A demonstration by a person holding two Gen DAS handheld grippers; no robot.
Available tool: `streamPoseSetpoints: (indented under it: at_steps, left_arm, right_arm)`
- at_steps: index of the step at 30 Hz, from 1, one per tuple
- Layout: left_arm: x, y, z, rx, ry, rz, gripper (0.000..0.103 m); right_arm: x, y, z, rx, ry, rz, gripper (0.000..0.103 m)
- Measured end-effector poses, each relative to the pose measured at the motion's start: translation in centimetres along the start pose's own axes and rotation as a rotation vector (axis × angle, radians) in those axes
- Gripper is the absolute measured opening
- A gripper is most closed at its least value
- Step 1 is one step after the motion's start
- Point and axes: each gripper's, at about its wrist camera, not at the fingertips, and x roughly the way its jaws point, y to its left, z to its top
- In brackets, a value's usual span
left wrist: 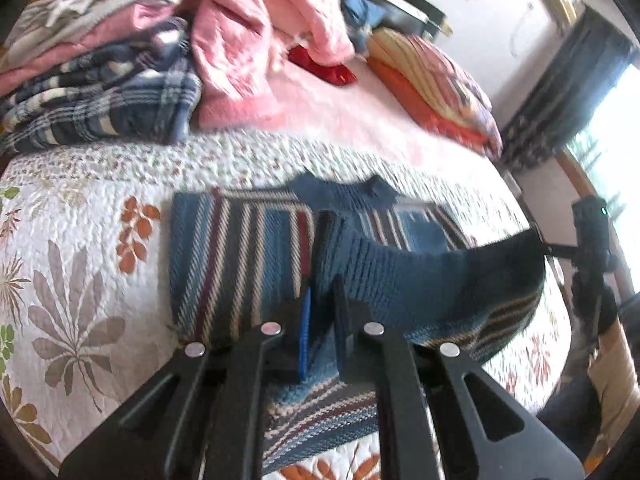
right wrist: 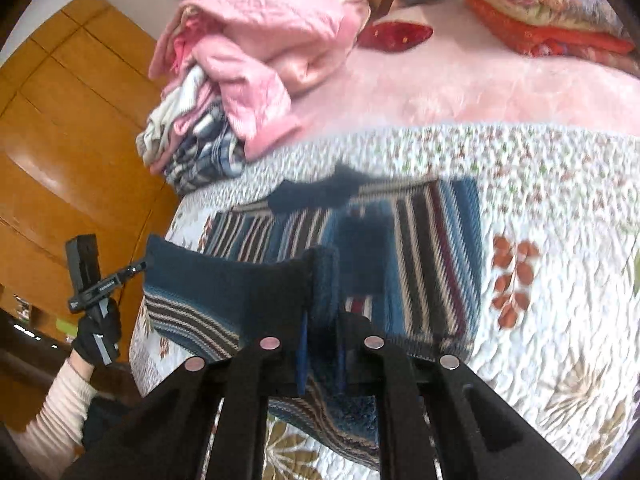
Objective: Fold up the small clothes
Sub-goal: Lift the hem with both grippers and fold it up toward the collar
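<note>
No writing can be read in either view; the small print on the black device in your gloved hand (right wrist: 96, 334) is too blurred. Your left gripper (left wrist: 320, 312) has its jaws nearly shut, pinching the dark-blue ribbed hem of the striped sweater (left wrist: 240, 256), and your right gripper (right wrist: 322, 304) pinches the same hem, equally narrow. The hem hangs lifted between them, while the sweater's body lies flat on the floral quilt (left wrist: 80, 208), collar pointing far, stripes running near to far. Beyond it sits a pile of pink and plaid clothes (left wrist: 120, 80). Only the right view shows the wooden wardrobe (right wrist: 72, 128); only the left shows the window (left wrist: 616, 120).
</note>
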Motion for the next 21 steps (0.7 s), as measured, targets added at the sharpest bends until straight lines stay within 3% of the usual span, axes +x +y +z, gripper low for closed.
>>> streamPoseSetpoints:
  at_steps: [12, 15, 21]
  left_arm:
    - [3.5, 2.6, 6.8, -0.084, -0.111, 0.074, 0.008]
    - [6.4, 3.1, 8.1, -0.062, -0.087, 0.141, 0.008]
    - [12.2, 4.6, 8.1, -0.074, -0.009, 0.206, 0.008]
  right_arm:
    - [4.1, -1.5, 9.9, 0.023, -0.028, -0.116, 0.01]
    - [5.8, -2.3, 11.7, 0.034, -0.02, -0.147, 0.01]
    - [10.8, -5.1, 13.1, 0.085, 0.037, -0.204, 0.01]
